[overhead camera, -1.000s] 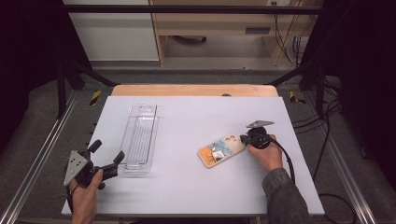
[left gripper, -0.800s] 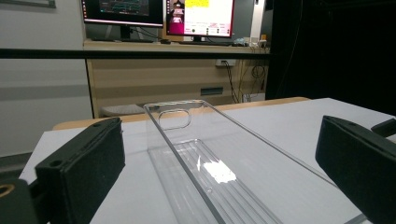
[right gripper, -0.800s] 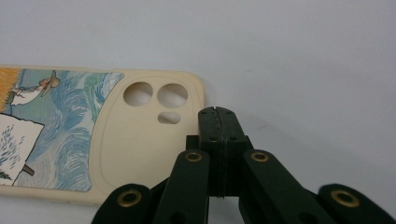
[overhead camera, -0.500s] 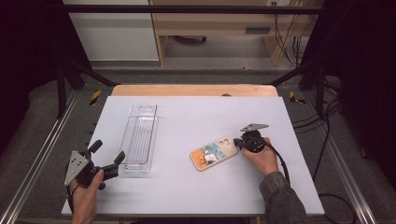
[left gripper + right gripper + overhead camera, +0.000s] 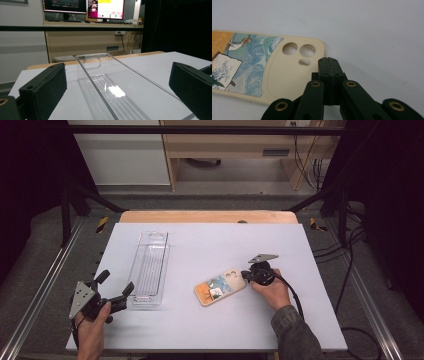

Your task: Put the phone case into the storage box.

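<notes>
Right hand-held gripper [image 5: 327, 60], jaws pressed together on nothing, touching phone case [image 5: 220, 287] edge on surface [image 5: 310, 320]; left hand-held gripper [image 5: 116, 289] spread wide around clear tray [image 5: 150, 267] end.

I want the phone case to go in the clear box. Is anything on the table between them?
No. Only bare table lies between the phone case and the clear box. The shut right gripper touches the case's far end.

Bright tabletop, dark surroundings (soft focus)
</notes>
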A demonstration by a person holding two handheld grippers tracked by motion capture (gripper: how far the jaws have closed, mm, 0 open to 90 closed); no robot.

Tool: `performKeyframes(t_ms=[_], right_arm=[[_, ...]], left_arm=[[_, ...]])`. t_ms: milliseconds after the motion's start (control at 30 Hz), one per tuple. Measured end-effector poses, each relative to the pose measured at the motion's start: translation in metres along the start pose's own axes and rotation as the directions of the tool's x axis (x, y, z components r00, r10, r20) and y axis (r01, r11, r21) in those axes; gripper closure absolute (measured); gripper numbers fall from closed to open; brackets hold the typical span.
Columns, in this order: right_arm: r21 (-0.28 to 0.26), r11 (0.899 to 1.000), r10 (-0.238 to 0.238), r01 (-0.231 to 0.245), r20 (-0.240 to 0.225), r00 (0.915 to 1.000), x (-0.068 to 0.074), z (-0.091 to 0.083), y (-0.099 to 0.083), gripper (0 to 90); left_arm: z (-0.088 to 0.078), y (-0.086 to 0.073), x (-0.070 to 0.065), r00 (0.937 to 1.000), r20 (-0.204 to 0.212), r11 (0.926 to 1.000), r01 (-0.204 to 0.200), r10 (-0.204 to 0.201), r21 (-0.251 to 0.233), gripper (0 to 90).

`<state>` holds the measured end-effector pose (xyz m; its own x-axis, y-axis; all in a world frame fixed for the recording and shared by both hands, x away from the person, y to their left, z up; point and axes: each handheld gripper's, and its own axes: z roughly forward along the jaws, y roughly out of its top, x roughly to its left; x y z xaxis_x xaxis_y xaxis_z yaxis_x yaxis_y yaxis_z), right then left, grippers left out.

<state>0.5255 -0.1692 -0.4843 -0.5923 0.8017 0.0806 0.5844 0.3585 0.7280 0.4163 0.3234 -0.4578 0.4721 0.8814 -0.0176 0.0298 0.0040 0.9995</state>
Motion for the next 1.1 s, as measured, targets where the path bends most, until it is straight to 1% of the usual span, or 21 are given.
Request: performKeyframes(t_ms=[167, 267, 333, 400, 433, 500, 567, 600, 633, 667, 700, 733, 767, 800, 833, 900, 933, 1000, 1033, 1067, 1100], right_arm=[[0.000, 1.000, -0.010, 0.010, -0.023, 0.9997, 0.010, 0.003, 0.002, 90.0], [-0.005, 1.000, -0.009, 0.009, -0.020, 0.9998, 0.016, 0.004, 0.002, 90.0], [-0.036, 0.999, 0.015, -0.015, -0.008, 0.9999, 0.016, 0.002, 0.003, 90.0], [-0.077, 0.997, 0.020, -0.019, 0.006, 0.9998, 0.019, -0.003, 0.004, 90.0], [-0.099, 0.995, 0.024, -0.023, 0.009, 0.9997, 0.020, -0.006, 0.004, 90.0], [-0.169, 0.985, 0.032, -0.025, 0.039, 0.9987, 0.024, -0.016, 0.004, 89.1], [-0.223, 0.974, 0.048, -0.035, 0.053, 0.9975, 0.027, -0.023, 0.001, 81.8], [-0.256, 0.966, 0.063, -0.044, 0.068, 0.9957, 0.029, -0.029, -0.002, 78.9], [-0.275, 0.960, 0.072, -0.051, 0.068, 0.9951, 0.029, -0.032, -0.004, 76.0], [-0.312, 0.949, 0.082, -0.055, 0.073, 0.9940, 0.031, -0.038, -0.008, 71.6], [-0.325, 0.944, 0.083, -0.052, 0.083, 0.9931, 0.031, -0.041, -0.011, 67.4], [-0.349, 0.935, 0.091, -0.053, 0.091, 0.9917, 0.032, -0.048, -0.015, 61.9], [-0.364, 0.930, 0.096, -0.055, 0.094, 0.9909, 0.032, -0.052, -0.017, 58.2], [-0.377, 0.925, 0.099, -0.052, 0.106, 0.9895, 0.032, -0.056, -0.020, 49.5], [-0.385, 0.921, 0.103, -0.052, 0.114, 0.9881, 0.032, -0.060, -0.021, 44.4], [-0.404, 0.913, 0.120, -0.064, 0.116, 0.9860, 0.030, -0.069, -0.026, 34.4], [-0.418, 0.905, 0.133, -0.073, 0.116, 0.9843, 0.030, -0.073, -0.028, 29.0], [-0.444, 0.893, 0.139, -0.070, 0.125, 0.9825, 0.029, -0.080, -0.033, 23.6], [-0.454, 0.888, 0.144, -0.069, 0.133, 0.9806, 0.029, -0.083, -0.035, 19.2], [-0.470, 0.880, 0.153, -0.069, 0.143, 0.9777, 0.028, -0.084, -0.038, 14.1], [-0.478, 0.876, 0.157, -0.070, 0.145, 0.9769, 0.028, -0.086, -0.039, 12.3]], left_arm=[[-0.001, 0.000, 0.001, 1.0000, -0.002, 1.0000, 0.001, -0.001, 0.000, 1.2], [-0.001, 0.001, 0.000, 1.0000, -0.001, 1.0000, 0.000, 0.000, 0.002, 1.2], [-0.002, 0.001, -0.001, 1.0000, -0.001, 1.0000, 0.006, -0.006, 0.001, 1.2], [-0.002, 0.002, 0.000, 1.0000, -0.001, 1.0000, 0.005, -0.005, 0.009, 1.2], [-0.003, 0.002, 0.000, 0.9999, 0.002, 0.9998, 0.017, -0.017, 0.011, 1.2], [-0.003, 0.003, -0.002, 0.9998, 0.008, 0.9997, 0.018, -0.018, 0.019, 1.1], [-0.003, 0.004, -0.003, 0.9997, 0.015, 0.9993, 0.016, -0.017, 0.035, 1.2], [-0.003, 0.005, -0.004, 0.9997, 0.018, 0.9990, 0.013, -0.013, 0.044, 1.2], [-0.003, 0.006, -0.005, 0.9998, 0.017, 0.9982, 0.005, -0.006, 0.059, 1.2], [-0.002, 0.007, -0.006, 0.9998, 0.020, 0.9977, -0.001, 0.000, 0.067, 1.1], [-0.002, 0.009, -0.008, 0.9995, 0.026, 0.9959, -0.019, 0.017, 0.088, 1.1], [-0.001, 0.010, -0.009, 0.9995, 0.027, 0.9953, -0.020, 0.018, 0.094, 1.1], [0.000, 0.013, -0.011, 0.9993, 0.033, 0.9945, -0.022, 0.019, 0.102, 1.1], [0.000, 0.015, -0.012, 0.9990, 0.039, 0.9937, -0.027, 0.023, 0.108, 1.1], [0.001, 0.018, -0.015, 0.9986, 0.046, 0.9926, -0.033, 0.028, 0.116, 1.1], [0.004, 0.024, -0.019, 0.9976, 0.061, 0.9899, -0.039, 0.031, 0.136, 1.0], [0.006, 0.027, -0.021, 0.9973, 0.065, 0.9883, -0.045, 0.036, 0.146, 1.0], [0.009, 0.033, -0.025, 0.9959, 0.074, 0.9843, -0.064, 0.052, 0.165, 1.0], [0.011, 0.036, -0.027, 0.9951, 0.079, 0.9824, -0.072, 0.059, 0.172, 1.0], [0.012, 0.038, -0.029, 0.9945, 0.082, 0.9807, -0.079, 0.065, 0.179, 1.0], [0.015, 0.042, -0.032, 0.9937, 0.092, 0.9789, -0.080, 0.064, 0.188, 1.0]])
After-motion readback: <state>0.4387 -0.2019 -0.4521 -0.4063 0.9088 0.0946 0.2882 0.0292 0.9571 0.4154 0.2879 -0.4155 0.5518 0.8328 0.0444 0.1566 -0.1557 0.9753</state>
